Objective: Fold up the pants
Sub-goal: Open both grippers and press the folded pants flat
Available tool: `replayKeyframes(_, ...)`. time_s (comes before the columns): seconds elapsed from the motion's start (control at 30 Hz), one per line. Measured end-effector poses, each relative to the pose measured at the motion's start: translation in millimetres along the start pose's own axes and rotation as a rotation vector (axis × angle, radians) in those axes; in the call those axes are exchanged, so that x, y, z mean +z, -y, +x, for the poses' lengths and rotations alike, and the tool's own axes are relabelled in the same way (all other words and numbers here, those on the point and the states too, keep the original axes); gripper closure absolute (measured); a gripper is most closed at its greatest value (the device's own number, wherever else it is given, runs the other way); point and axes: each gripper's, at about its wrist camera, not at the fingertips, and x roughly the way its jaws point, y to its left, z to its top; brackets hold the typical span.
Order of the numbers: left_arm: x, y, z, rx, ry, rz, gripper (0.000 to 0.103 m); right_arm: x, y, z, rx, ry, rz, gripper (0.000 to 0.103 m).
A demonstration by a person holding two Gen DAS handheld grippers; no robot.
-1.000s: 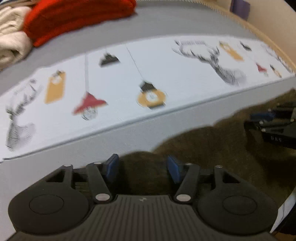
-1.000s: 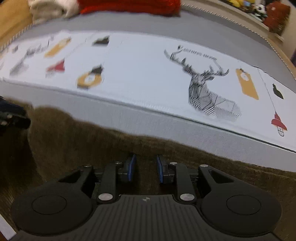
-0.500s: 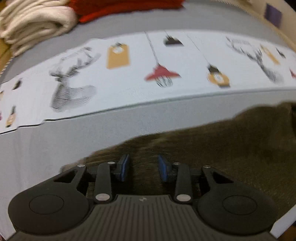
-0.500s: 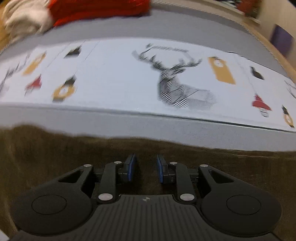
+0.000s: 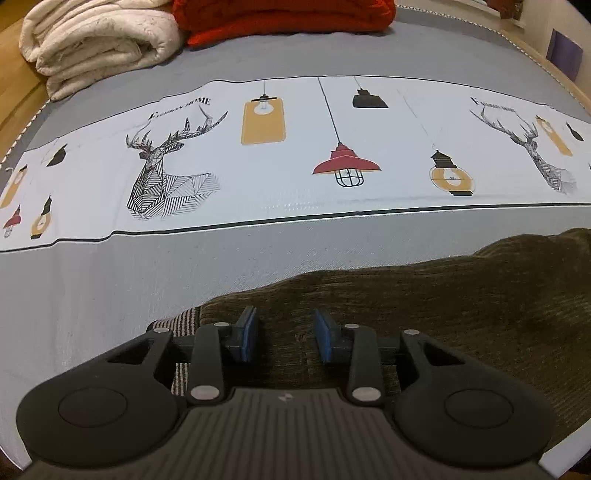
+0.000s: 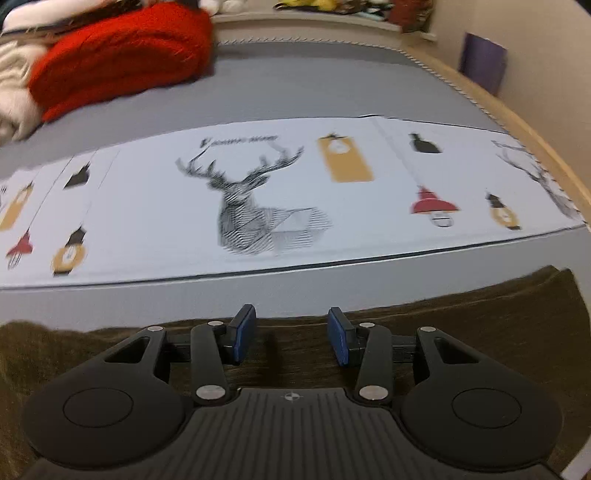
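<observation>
Pants (image 5: 424,306) lie between left tool's (image 5: 284,334) jaws

Both cameras sit just behind their own fingers and look forward and steeply down across a bed (image 5: 92,295), close to the cloth. The left wrist view sits over the pants (image 5: 424,295) near their striped end, with the left fingers (image 5: 245,334) low in frame. The right wrist view, blurred, sits over the same pants (image 6: 480,314) behind the right fingers (image 6: 340,341). Both share the deer-and-lamp printed strip (image 5: 295,177) (image 6: 147,214), the red blanket (image 5: 280,14) (image 6: 122,59) and the cream blanket (image 5: 99,40) (image 6: 11,110) at the far side.
</observation>
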Motion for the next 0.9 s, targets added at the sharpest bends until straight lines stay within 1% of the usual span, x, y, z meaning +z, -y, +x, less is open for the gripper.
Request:
replayKeyframes(0.1, -1, 2, 4, 0.008, -0.027, 0.001, 0.065, -1, 17, -3, -0.015, -0.017, 0.051, 0.059)
replayKeyframes(0.17, -1, 2, 5, 0.016, -0.024, 0.006, 0.065, -1, 28, -8, -0.027, -0.013, 0.068, 0.059)
replayKeyframes(0.27, 5, 5, -5, 0.019, 0.027, 0.001, 0.065, 1, 43, -20, -0.051, 0.03, 0.085, 0.058)
replayKeyframes(0.33, 12, 10, -22, 0.013, 0.082, -0.01, 0.064, 2, 54, -31, -0.055, 0.068, 0.118, 0.058)
replayKeyframes(0.37, 16, 15, -32, 0.009, 0.111, -0.015, 0.061, 3, 61, -39, -0.054, 0.089, 0.14, 0.058)
replayKeyframes(0.47, 28, 29, -58, 0.004, 0.154, -0.013, 0.061, 7, 83, -60, -0.041, 0.125, 0.194, 0.058)
replayKeyframes(0.57, 41, 44, -94, -0.047, 0.218, -0.02, 0.06, 12, 108, -79, -0.028, 0.134, 0.256, 0.058)
replayKeyframes(0.6, 42, 50, -106, -0.068, 0.239, -0.019, 0.057, 12, 117, -86, -0.024, 0.143, 0.281, 0.057)
replayKeyframes(0.7, 37, 71, -137, -0.137, 0.28, -0.033, 0.052, 4, 146, -105, -0.022, 0.171, 0.355, 0.057)
replayKeyframes(0.73, 32, 80, -145, -0.172, 0.287, -0.049, 0.051, -3, 155, -109, -0.03, 0.178, 0.37, 0.057)
replayKeyframes(0.8, 19, 98, -151, -0.232, 0.296, -0.062, 0.046, -21, 174, -107, -0.064, 0.181, 0.395, 0.057)
replayKeyframes(0.83, 11, 109, -149, -0.253, 0.301, -0.053, 0.046, -32, 184, -102, -0.083, 0.17, 0.412, 0.057)
replayKeyframes(0.87, -1, 123, -143, -0.262, 0.304, -0.022, 0.046, -41, 193, -96, -0.101, 0.144, 0.433, 0.057)
replayKeyframes(0.9, -11, 136, -134, -0.252, 0.295, 0.021, 0.046, -47, 204, -88, -0.121, 0.091, 0.47, 0.057)
